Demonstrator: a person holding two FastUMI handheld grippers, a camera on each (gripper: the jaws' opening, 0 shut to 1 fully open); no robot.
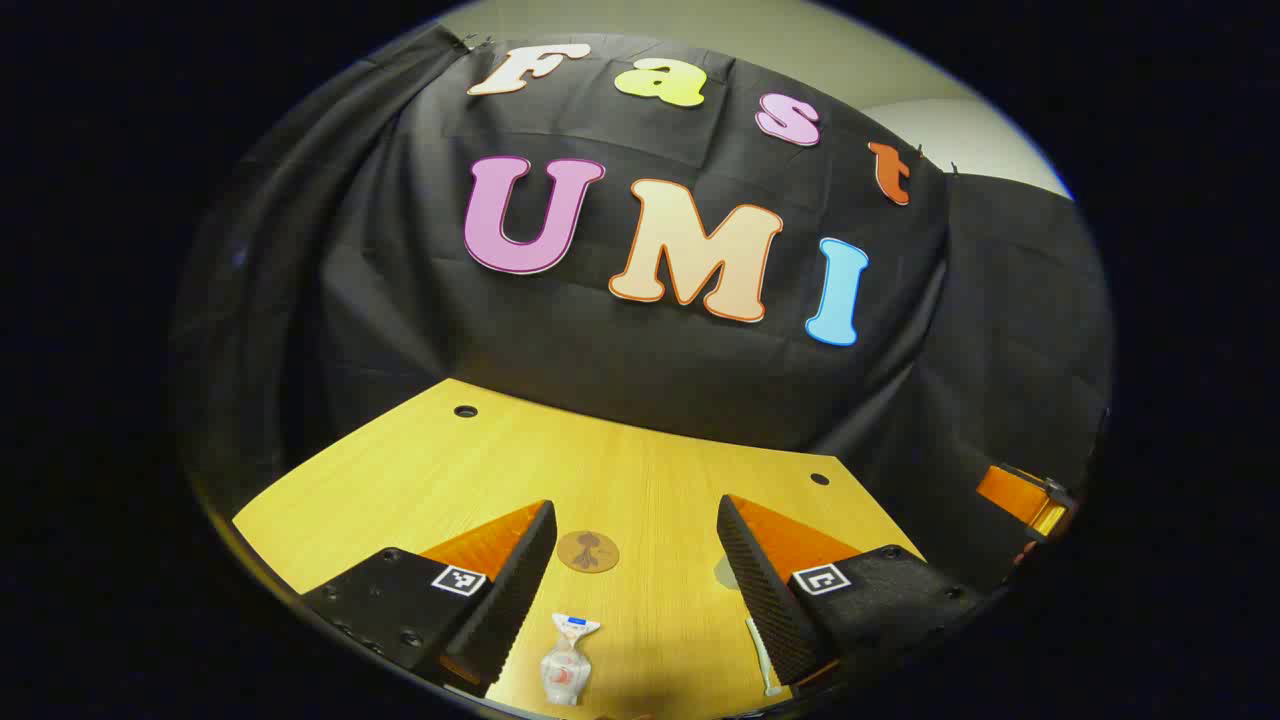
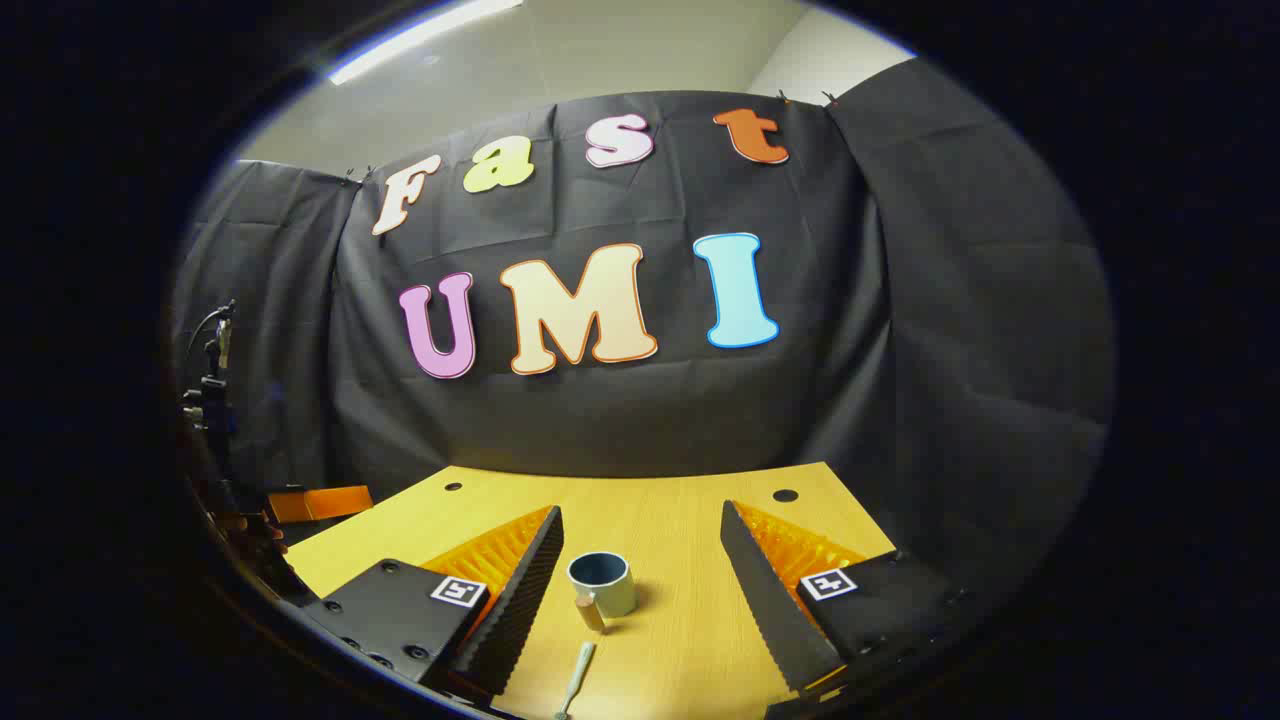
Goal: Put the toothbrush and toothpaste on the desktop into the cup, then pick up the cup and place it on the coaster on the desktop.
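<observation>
Toothpaste, a small white tube with a flat crimped end (image 1: 568, 660), lies on the yellow wood-grain desk (image 1: 420, 470) near its front edge, between the spread fingers of the left gripper (image 1: 636, 590). A round brown coaster with a darker figure on it (image 1: 587, 551) sits just beyond the tube, toward the middle of the desk. A slim pale toothbrush (image 1: 762, 655) lies near the front edge too, beside the left gripper's right-hand finger.

In the right gripper view, a squat grey-green cup with a dark inside and a brown handle (image 2: 601, 585) stands upright on the desk between the wide-apart fingers of the right gripper (image 2: 640, 590). The toothbrush (image 2: 574, 678) lies in front of the cup, close to the front edge.

Both grippers hover above the desk with jaws apart, holding nothing. Nothing is in the cup yet, as far as can be seen, so the first pick-up appears to be the step in hand. To do it well, the left gripper likely needs to drop straight over the tube, close across its narrow body and not its crimped end, then carry it upright to the cup's mouth.

The desk has small dark holes near its back corners. Black cloth hangs behind it, under a pale ceiling.
</observation>
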